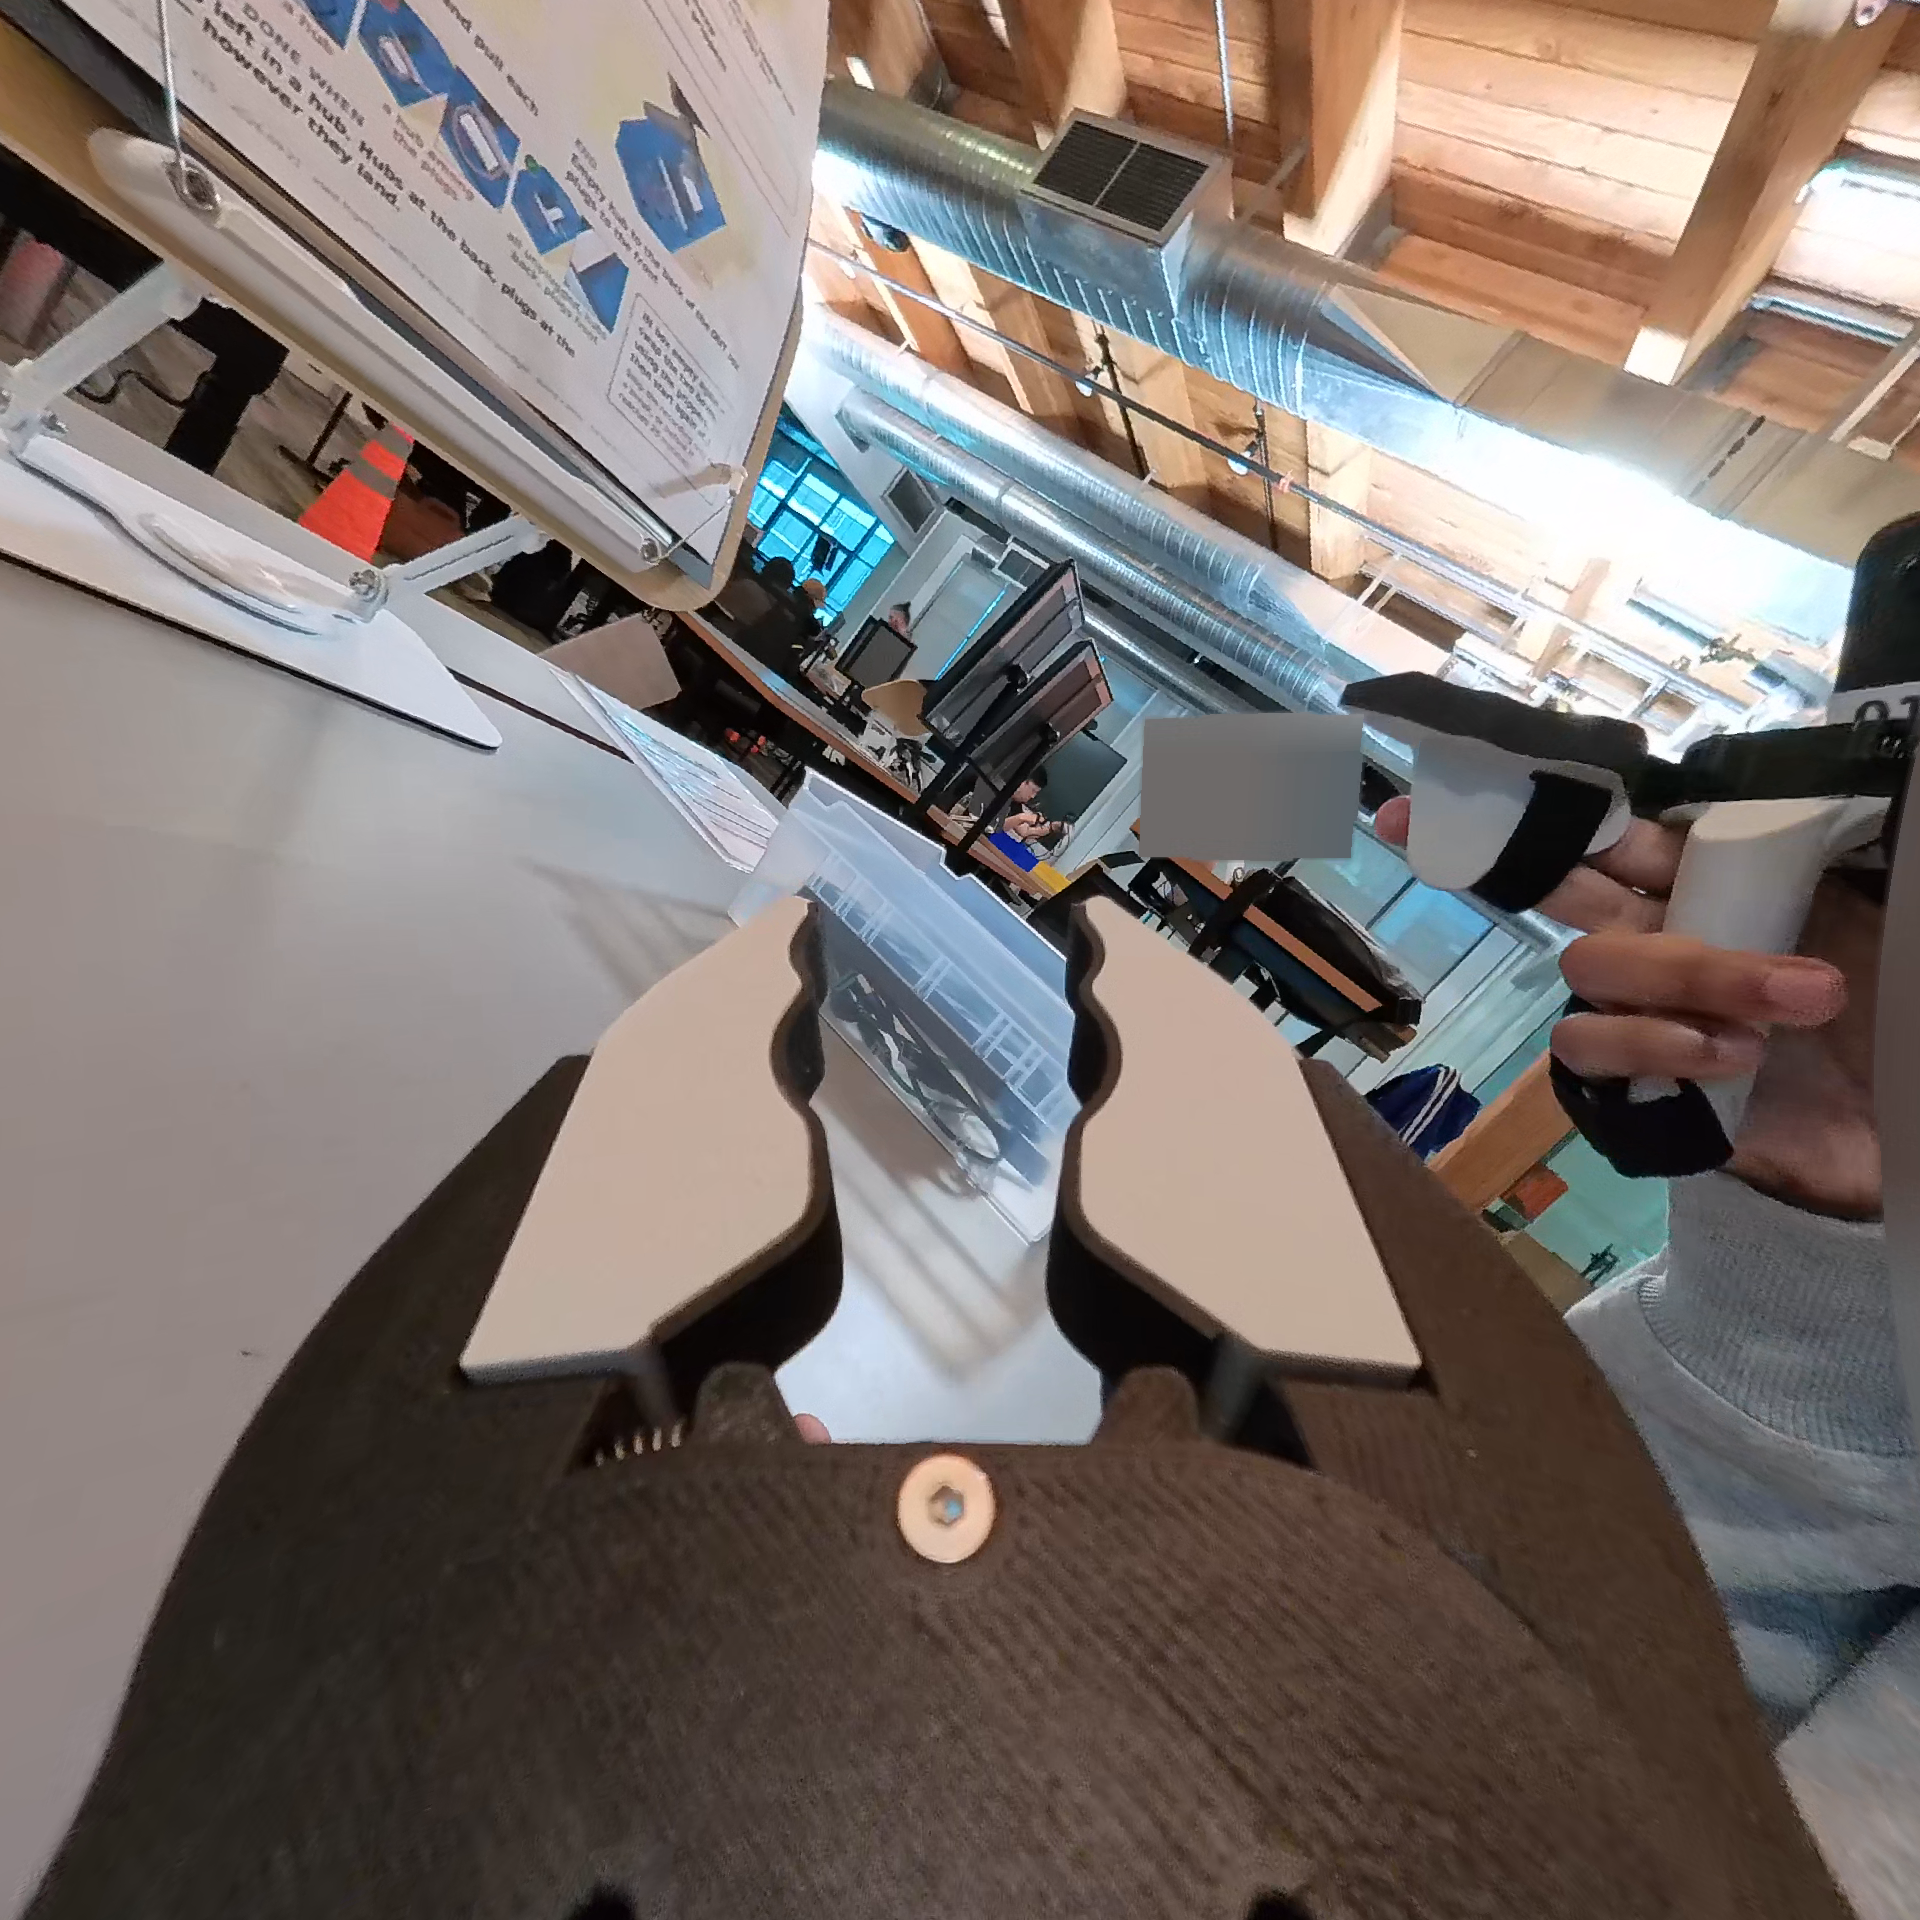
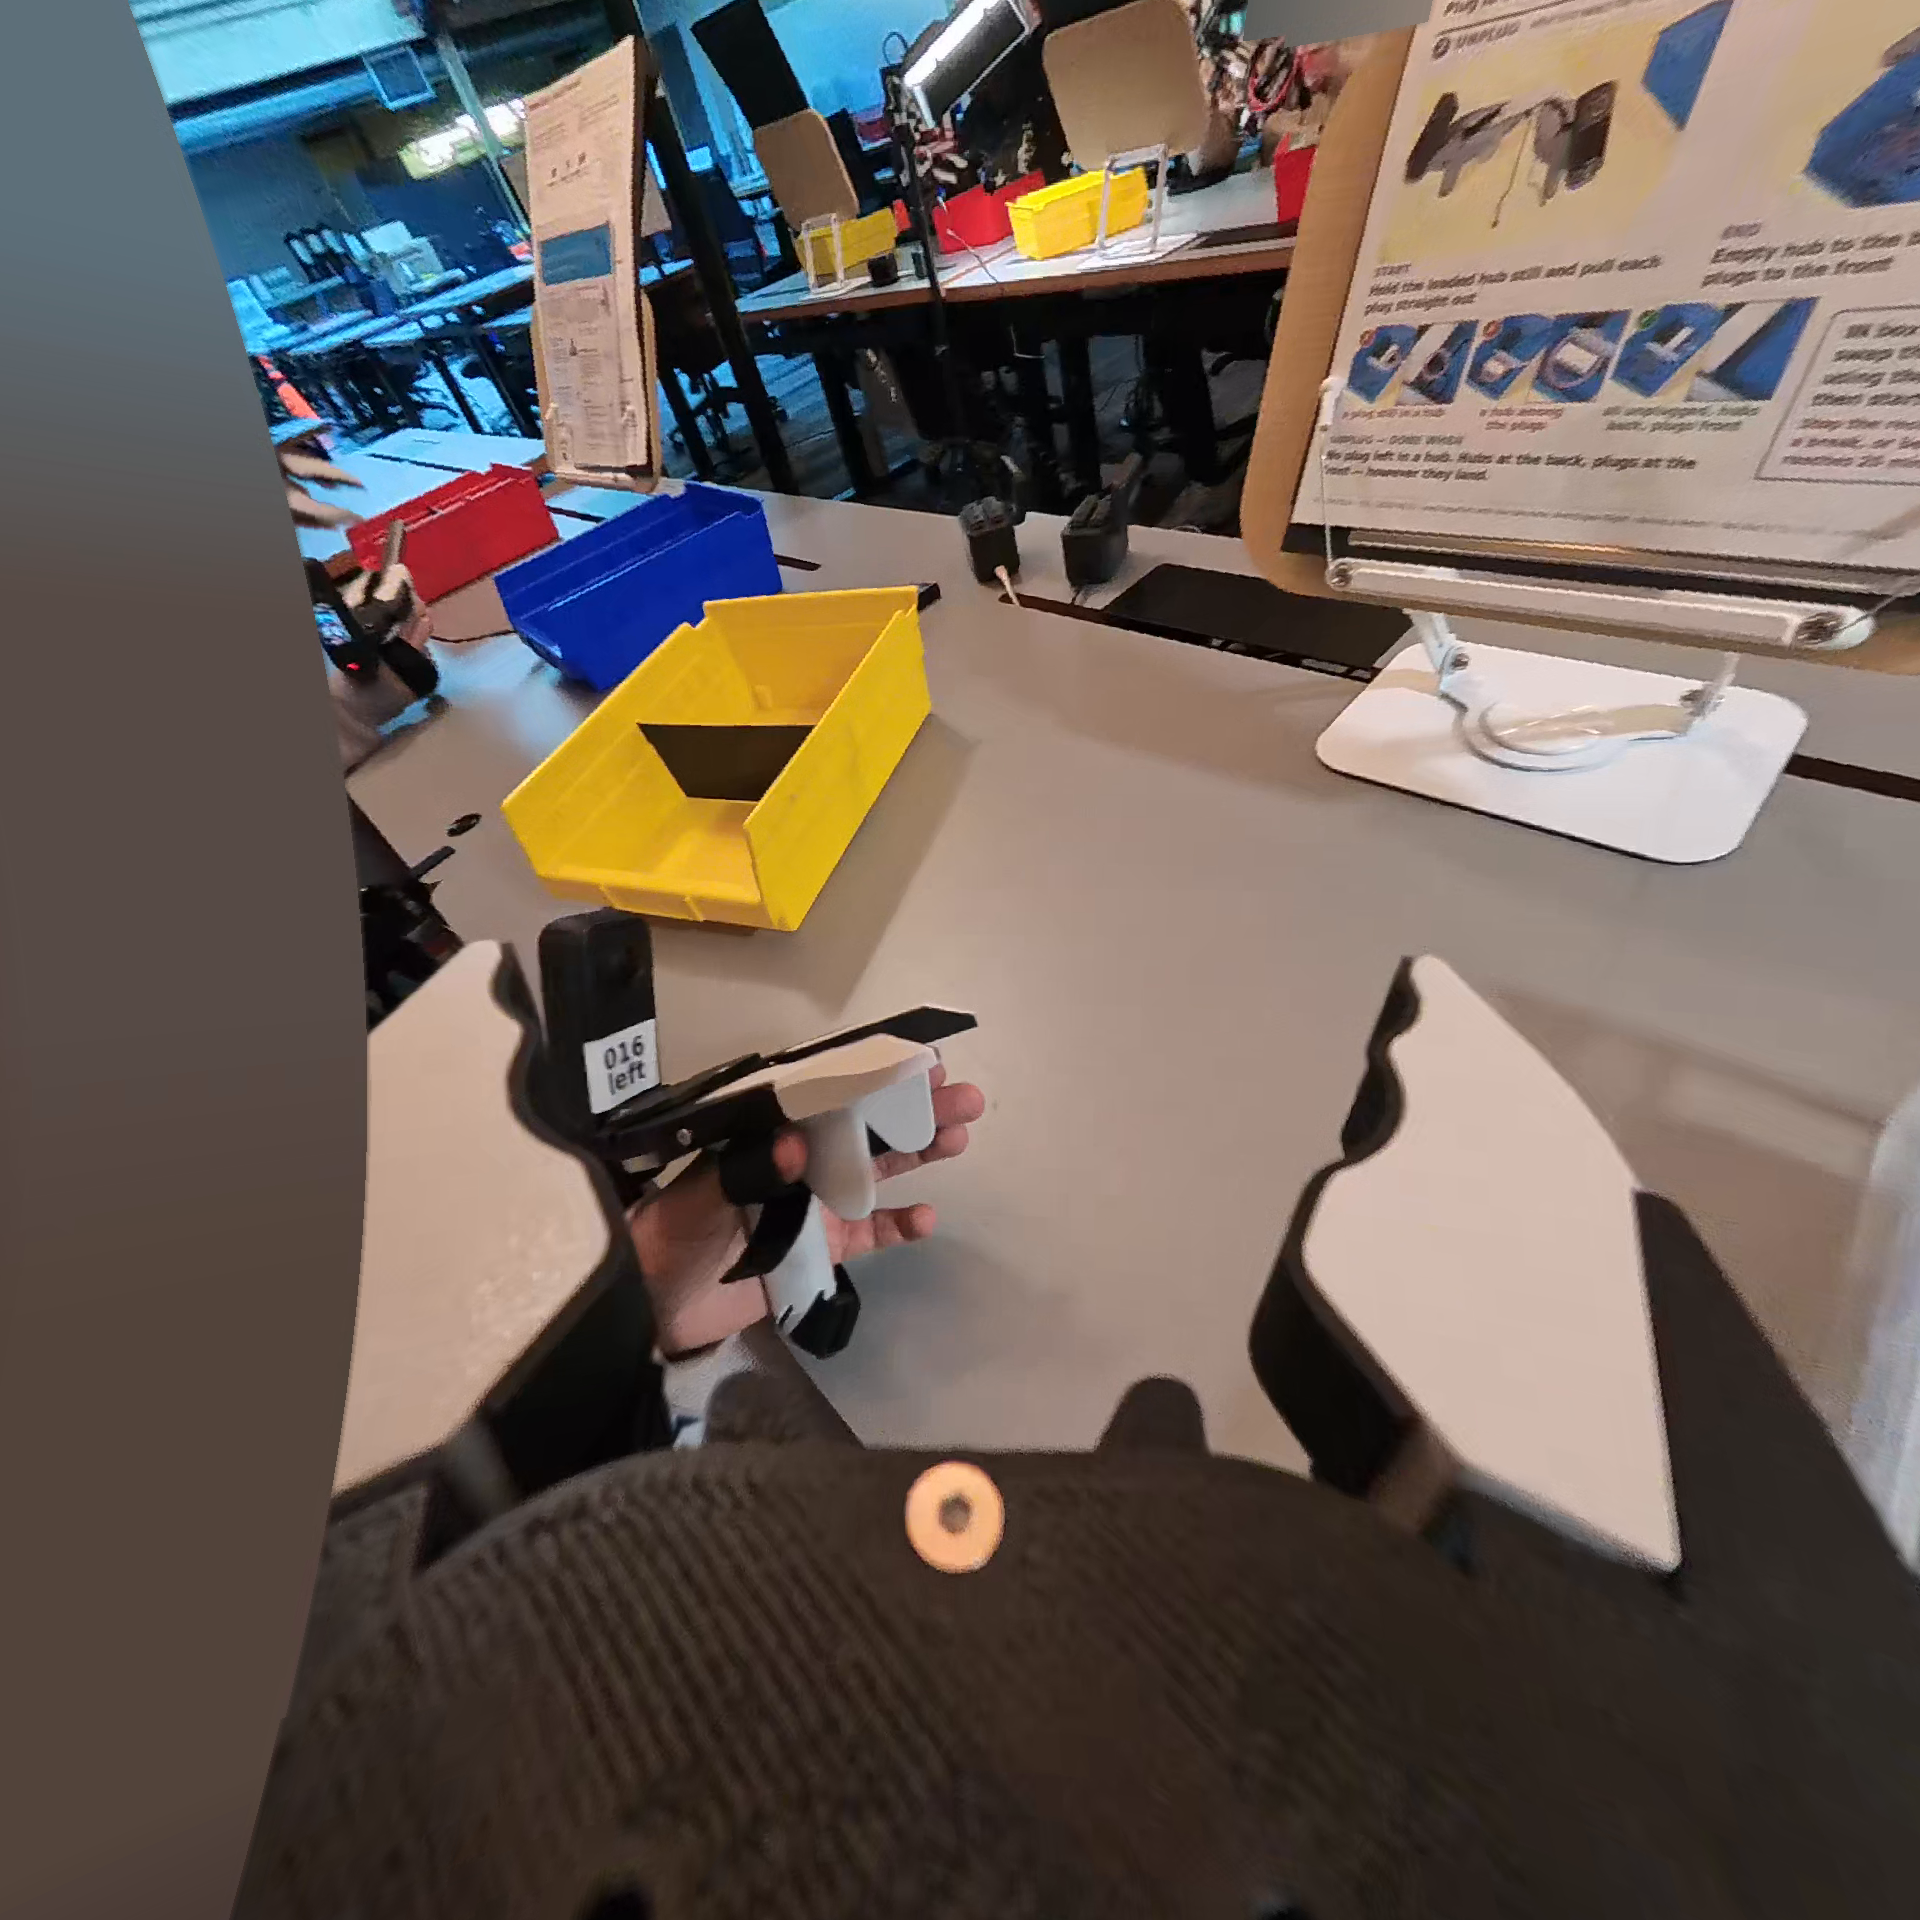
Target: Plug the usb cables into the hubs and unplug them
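Observation:
No USB hub or cable shows clearly. In the left wrist view my left gripper (image 1: pixel 945 925) is open and empty, held tilted over the grey table (image 1: pixel 260 987). Just beyond its fingers lies a clear plastic bin (image 1: pixel 935 997) with dark shapes inside that I cannot make out. In the right wrist view my right gripper (image 2: pixel 956 977) is wide open and empty above the table (image 2: pixel 1143 883). A hand holds the left gripper's handle (image 2: pixel 831 1132) between its fingers; that gripper's own fingers are hidden. The right gripper's handle (image 1: pixel 1745 894) shows at the right edge of the left wrist view.
A yellow bin (image 2: pixel 831 831) holding a flat black piece stands at the left, with a blue bin (image 2: pixel 644 582) and a red bin (image 2: pixel 447 540) behind it. An instruction board on a white stand (image 2: pixel 1558 748) is at the right. Two black adapters (image 2: pixel 1039 535) sit at the back. There is about 15 cm between the tips of the two grippers.

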